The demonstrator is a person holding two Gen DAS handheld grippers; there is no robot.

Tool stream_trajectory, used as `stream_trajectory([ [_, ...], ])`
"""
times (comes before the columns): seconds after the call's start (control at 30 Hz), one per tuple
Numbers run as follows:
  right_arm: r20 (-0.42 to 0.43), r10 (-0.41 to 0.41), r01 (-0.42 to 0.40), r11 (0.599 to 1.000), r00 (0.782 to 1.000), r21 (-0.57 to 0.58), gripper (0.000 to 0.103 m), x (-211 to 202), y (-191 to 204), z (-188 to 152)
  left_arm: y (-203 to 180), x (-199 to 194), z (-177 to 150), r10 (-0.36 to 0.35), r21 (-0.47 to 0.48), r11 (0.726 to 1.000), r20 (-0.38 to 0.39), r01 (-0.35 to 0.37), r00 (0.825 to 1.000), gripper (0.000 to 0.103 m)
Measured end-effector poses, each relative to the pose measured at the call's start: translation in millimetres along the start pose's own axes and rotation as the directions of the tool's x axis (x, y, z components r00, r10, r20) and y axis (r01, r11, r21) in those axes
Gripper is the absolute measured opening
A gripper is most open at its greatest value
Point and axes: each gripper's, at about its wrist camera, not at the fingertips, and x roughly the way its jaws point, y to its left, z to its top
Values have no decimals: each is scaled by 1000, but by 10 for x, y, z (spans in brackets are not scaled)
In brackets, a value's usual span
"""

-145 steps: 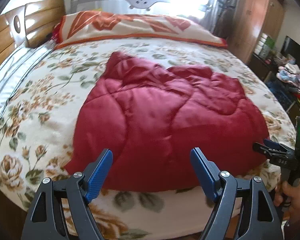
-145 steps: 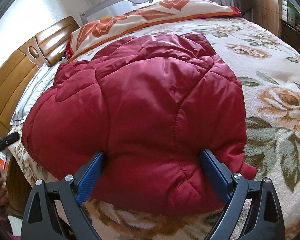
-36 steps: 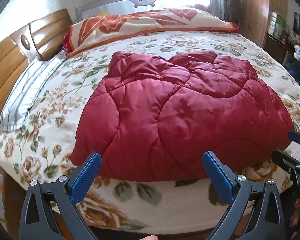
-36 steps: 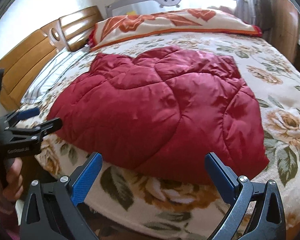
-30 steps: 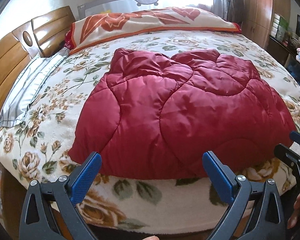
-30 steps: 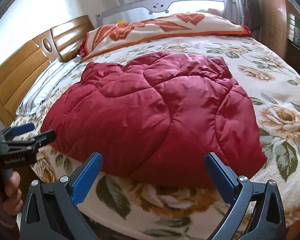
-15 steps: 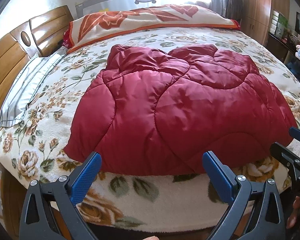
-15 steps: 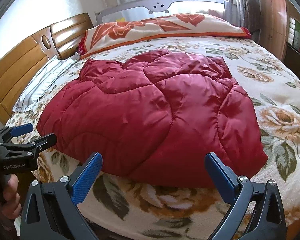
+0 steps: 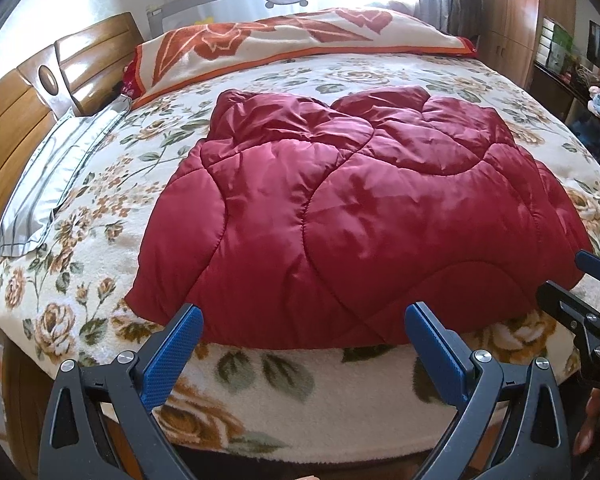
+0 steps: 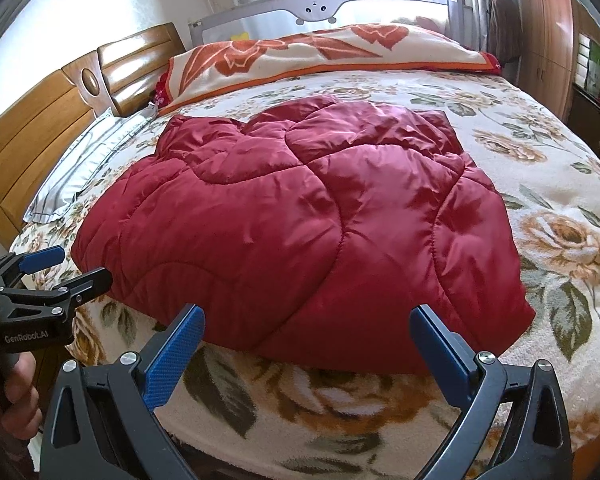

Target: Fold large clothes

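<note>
A dark red quilted puffy garment (image 9: pixel 352 216) lies folded in a rounded heap on the floral bedspread (image 9: pixel 100 208), near the bed's front edge; it also shows in the right wrist view (image 10: pixel 300 216). My left gripper (image 9: pixel 302 320) is open and empty, just short of the garment's near hem. My right gripper (image 10: pixel 308 318) is open and empty, also just before the hem. Each gripper shows in the other's view: the right one (image 9: pixel 572 284) at the right edge, the left one (image 10: pixel 56 268) at the left edge.
A rolled orange-and-cream floral blanket (image 9: pixel 292 48) lies along the far side of the bed. A grey striped pillow (image 9: pixel 56 176) rests by the wooden headboard (image 9: pixel 24 96) on the left. A wooden wardrobe (image 9: pixel 516 12) and cluttered shelves stand at the right.
Both grippers, earlier close against the garment's hem, have drawn back and stay open. In the last second the views barely shift; the garment lies still.
</note>
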Motion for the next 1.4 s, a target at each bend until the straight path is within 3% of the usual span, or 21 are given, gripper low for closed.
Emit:
stream_trajectory([
  [1.4, 1, 4, -4, 1000, 1000, -10, 103, -33, 34, 36, 4, -25, 16, -10, 4, 1000, 5, 10, 1000, 102],
])
